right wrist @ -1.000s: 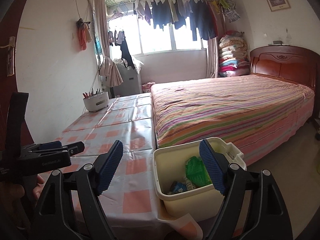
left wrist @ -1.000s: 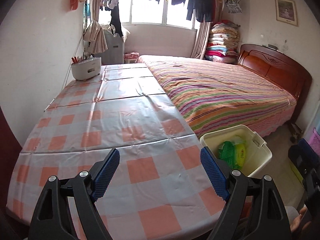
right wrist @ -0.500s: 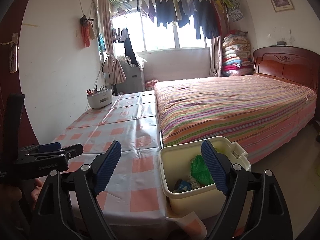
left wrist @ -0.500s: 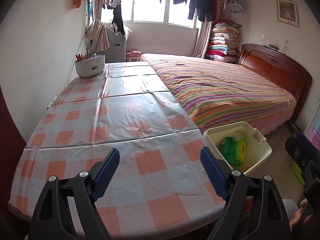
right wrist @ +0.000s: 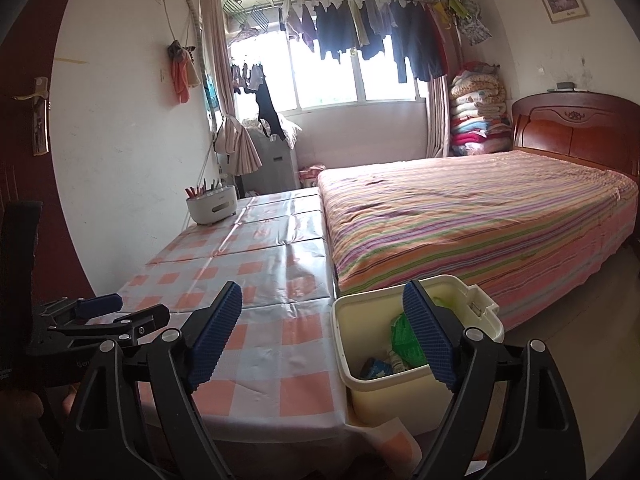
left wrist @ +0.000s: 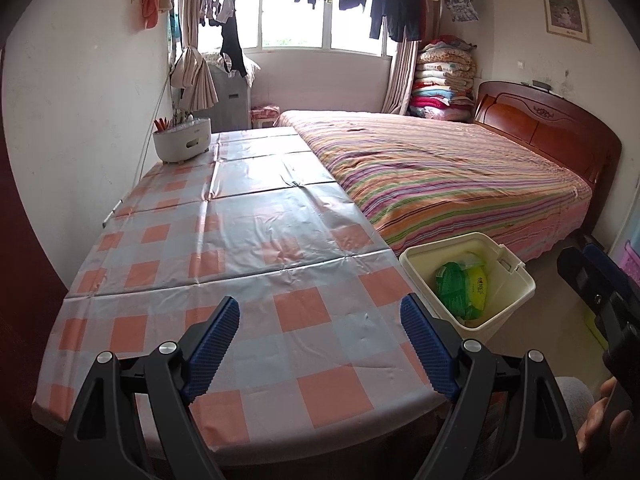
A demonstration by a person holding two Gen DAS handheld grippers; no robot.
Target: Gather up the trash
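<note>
Both your left claw (left wrist: pixel 320 344) and right claw (right wrist: pixel 322 332) have backed away spread and empty, the bench (left wrist: pixel 248 240) shows no litter, and the bin (left wrist: pixel 508 276) holds wrappers, so collection looks finished.

little can be read. the yellow packet (left wrist: pixel 476 290) in the cream bin (left wrist: pixel 516 280) right of the table carries a small round logo and print, too small to make out. the left gripper (right wrist: pixel 102 312) body shows pale letters, cut off and illegible.
</note>
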